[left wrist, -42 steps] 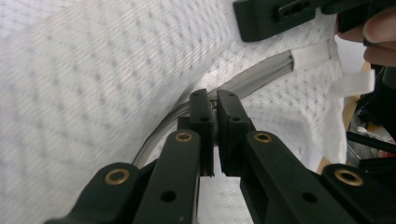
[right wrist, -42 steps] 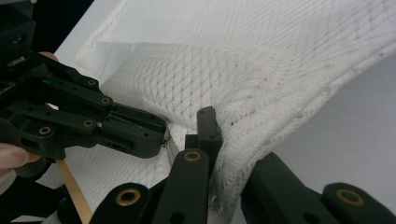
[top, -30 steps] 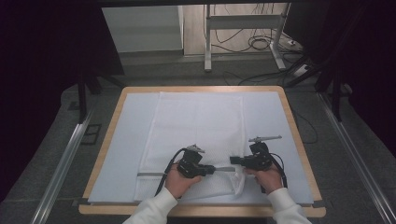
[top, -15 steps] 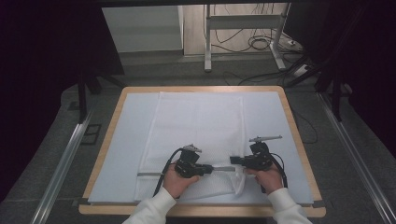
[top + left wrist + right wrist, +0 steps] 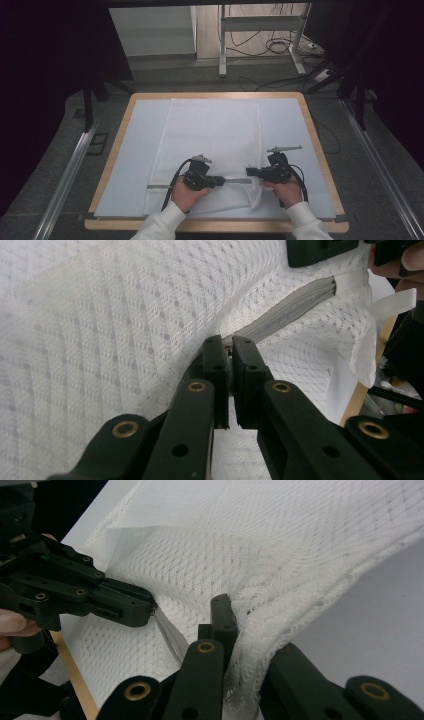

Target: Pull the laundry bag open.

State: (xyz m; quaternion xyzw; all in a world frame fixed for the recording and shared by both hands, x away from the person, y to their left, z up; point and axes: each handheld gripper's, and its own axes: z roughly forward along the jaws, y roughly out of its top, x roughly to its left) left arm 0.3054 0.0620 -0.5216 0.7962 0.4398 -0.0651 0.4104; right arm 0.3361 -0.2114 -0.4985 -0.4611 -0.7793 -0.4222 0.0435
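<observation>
A white mesh bag (image 5: 210, 145) is spread on the table (image 5: 320, 150), its grey zipper (image 5: 239, 181) near the front edge. Little is changed since earlier: the left gripper (image 5: 221, 180) stays clamped on the zipper pull, hidden between the jaws, and the right gripper (image 5: 248, 172) on bunched mesh.

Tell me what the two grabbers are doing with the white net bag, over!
Left gripper shut on the zipper pull. Right gripper shut on the mesh bag by the zipper end. Bag flat on table; nothing in the way.
</observation>
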